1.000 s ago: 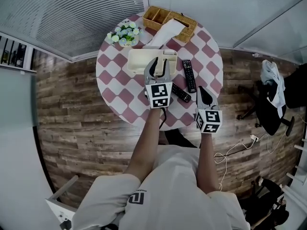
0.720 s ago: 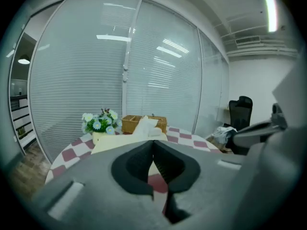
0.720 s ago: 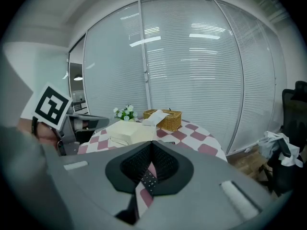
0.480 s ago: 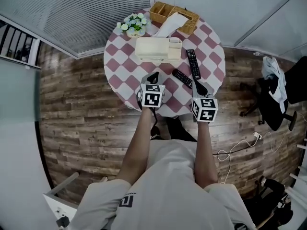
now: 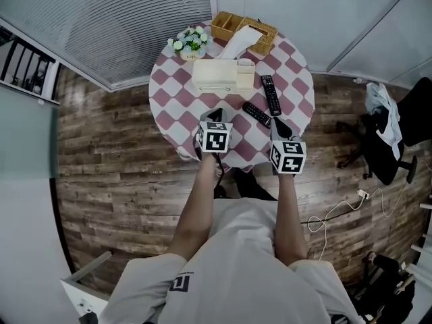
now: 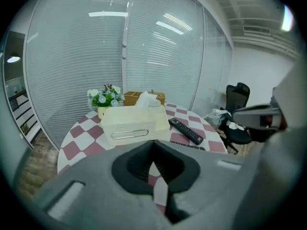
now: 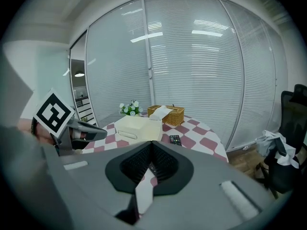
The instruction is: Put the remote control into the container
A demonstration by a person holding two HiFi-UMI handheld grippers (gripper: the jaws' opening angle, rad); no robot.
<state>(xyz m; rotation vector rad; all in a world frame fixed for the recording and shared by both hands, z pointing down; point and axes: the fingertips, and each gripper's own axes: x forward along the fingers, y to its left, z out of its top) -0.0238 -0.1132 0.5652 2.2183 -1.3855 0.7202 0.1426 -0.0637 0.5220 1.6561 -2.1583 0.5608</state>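
- Remotes lie on the round table (image 5: pixel 169 93), both of them on its pink-and-white checked cloth and outside the container.
- The long remote (image 5: pixel 268 94) lies just to the right of the cream container (image 5: pixel 216 75), its length running away from the person.
- The second remote (image 5: pixel 256 113) lies at a slant nearer the person. It is between the two grippers and close to the tip of the right one, and I cannot tell whether they touch.
- The container stands near the middle of the table with a metal handle on the side facing the person. From here I cannot tell what is inside it.
- The left gripper (image 5: pixel 214 115) hangs over the near part of the table, pointing down towards the cloth. Its jaws are pressed together with nothing between them.
- The right gripper (image 5: pixel 280 123) is held beside it at the near right edge. Its jaws are likewise closed and empty.
- Behind the container stand a small pot of flowers (image 5: pixel 189 42) and a wicker basket (image 5: pixel 227 24) with a white tissue (image 5: pixel 237 44) sticking out of it.
- Off to the right, on the wooden floor, is a dark office chair (image 5: pixel 388 154) with a pale garment draped over it.
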